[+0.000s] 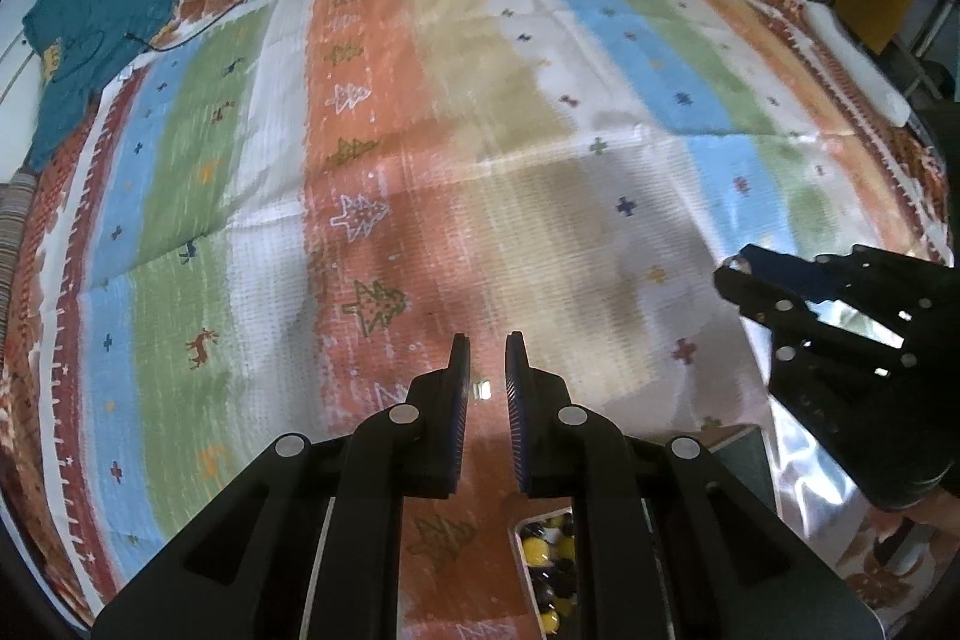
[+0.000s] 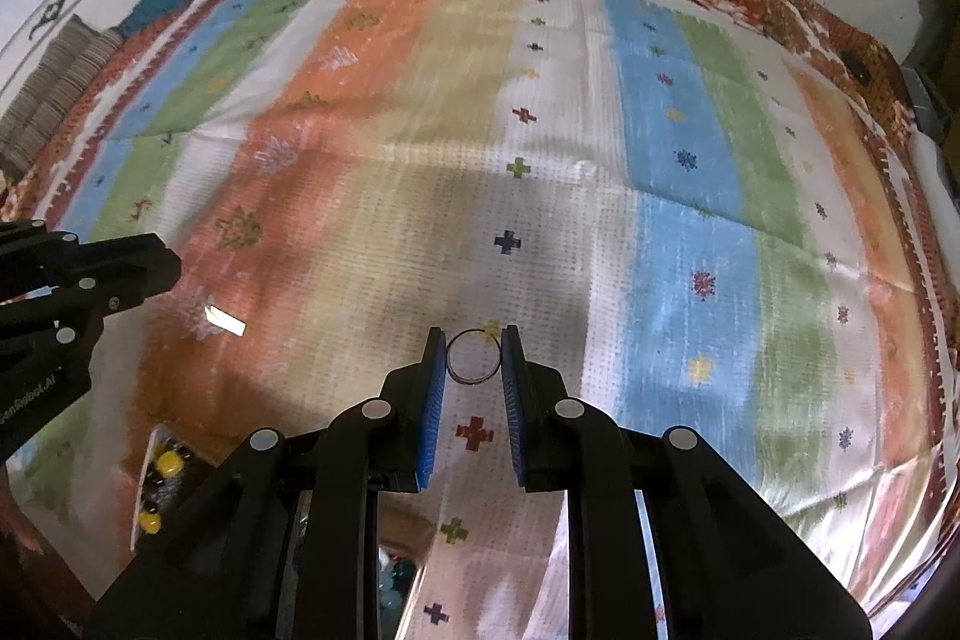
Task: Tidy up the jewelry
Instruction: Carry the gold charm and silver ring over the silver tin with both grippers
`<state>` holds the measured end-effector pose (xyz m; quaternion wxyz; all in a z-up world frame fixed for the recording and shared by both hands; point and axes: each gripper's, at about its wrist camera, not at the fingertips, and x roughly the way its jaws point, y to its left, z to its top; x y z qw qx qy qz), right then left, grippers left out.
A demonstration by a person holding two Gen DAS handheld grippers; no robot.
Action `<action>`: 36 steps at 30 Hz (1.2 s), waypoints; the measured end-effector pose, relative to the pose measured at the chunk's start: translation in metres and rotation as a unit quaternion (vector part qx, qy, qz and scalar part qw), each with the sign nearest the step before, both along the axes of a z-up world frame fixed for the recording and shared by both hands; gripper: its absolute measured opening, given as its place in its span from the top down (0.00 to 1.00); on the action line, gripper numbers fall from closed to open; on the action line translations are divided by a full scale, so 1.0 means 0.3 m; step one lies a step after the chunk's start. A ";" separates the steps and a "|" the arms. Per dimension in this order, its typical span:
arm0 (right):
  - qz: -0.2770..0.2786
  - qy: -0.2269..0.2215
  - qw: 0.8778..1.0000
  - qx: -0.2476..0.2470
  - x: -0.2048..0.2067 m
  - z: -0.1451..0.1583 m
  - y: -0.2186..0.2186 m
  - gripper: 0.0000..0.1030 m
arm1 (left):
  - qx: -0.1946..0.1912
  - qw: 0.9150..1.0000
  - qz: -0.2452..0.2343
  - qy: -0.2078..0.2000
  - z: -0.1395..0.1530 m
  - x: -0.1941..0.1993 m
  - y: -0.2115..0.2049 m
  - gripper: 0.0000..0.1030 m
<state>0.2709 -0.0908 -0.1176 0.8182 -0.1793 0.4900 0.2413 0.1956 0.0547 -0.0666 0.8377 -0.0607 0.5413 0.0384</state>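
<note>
The right claw pinches a thin ring by its edges; it could slip onto the striped cloth. The left claw hangs narrowly spread, empty.

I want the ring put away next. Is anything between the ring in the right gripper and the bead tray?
Nothing visible. The right gripper holds the ring above the cloth; the bead tray lies lower left, partly hidden behind the gripper.

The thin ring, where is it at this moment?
In the right wrist view, the thin ring sits between the fingertips of the right claw, held above the white stripe of the striped mat.
</note>
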 end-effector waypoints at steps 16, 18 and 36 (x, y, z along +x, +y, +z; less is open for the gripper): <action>0.012 -0.021 1.000 0.019 -0.123 0.059 -0.036 0.81 | -0.015 1.000 -0.005 -0.017 0.036 -0.074 -0.035 0.89; 0.012 -0.021 1.000 0.019 -0.125 0.058 -0.037 0.81 | -0.013 1.000 -0.002 -0.005 0.012 -0.064 -0.029 0.89; 0.012 0.003 1.000 0.028 -0.094 0.055 -0.034 0.81 | -0.017 0.996 0.007 0.086 -0.178 0.043 -0.014 0.71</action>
